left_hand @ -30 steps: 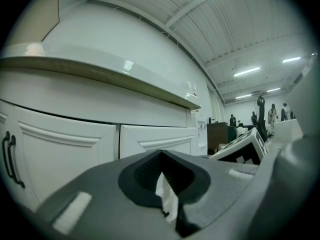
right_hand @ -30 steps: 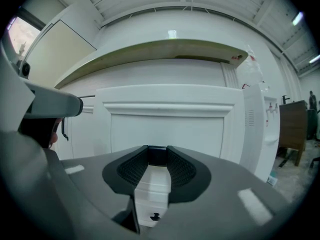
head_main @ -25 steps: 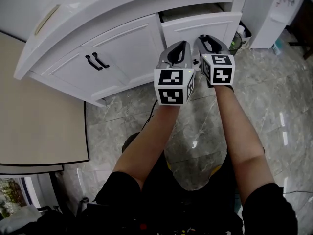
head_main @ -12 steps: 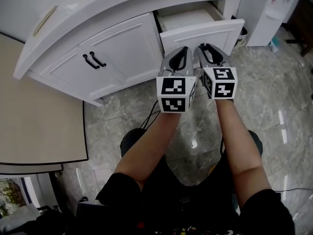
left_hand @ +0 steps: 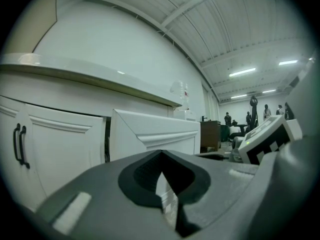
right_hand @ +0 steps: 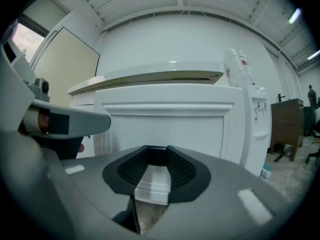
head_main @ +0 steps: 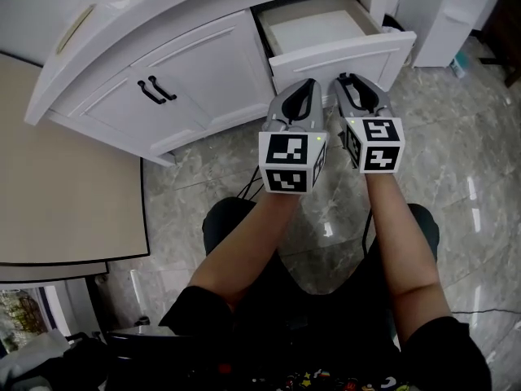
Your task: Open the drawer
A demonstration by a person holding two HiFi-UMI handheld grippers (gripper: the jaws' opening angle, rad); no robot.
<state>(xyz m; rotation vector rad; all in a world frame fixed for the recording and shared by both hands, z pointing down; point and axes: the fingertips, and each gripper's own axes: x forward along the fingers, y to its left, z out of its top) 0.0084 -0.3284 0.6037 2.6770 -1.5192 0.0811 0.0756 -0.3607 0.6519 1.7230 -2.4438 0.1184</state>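
The white drawer [head_main: 342, 55] under the countertop stands pulled out, its pale inside [head_main: 313, 23] showing empty. My right gripper [head_main: 348, 78] is at the middle of the drawer front, shut on the dark drawer handle [right_hand: 152, 156], which sits at the top of the gap between its jaws [right_hand: 152, 174]. The drawer front [right_hand: 165, 119] fills the right gripper view. My left gripper [head_main: 306, 84] hovers beside it on the left, just short of the front, shut with nothing in it [left_hand: 161, 171]. In the left gripper view the drawer [left_hand: 155, 134] juts out ahead.
Left of the drawer, two white cabinet doors carry black handles [head_main: 155, 90] under a curved countertop [head_main: 122, 23]. A beige tabletop [head_main: 65, 177] lies at the left. A white water dispenser [head_main: 456, 15] stands right of the cabinet. Grey marble floor [head_main: 456, 161] is below.
The drawer has slid farther out of the cabinet, more of its inside now showing. Both grippers have come back toward me with it, the right one still on the handle.
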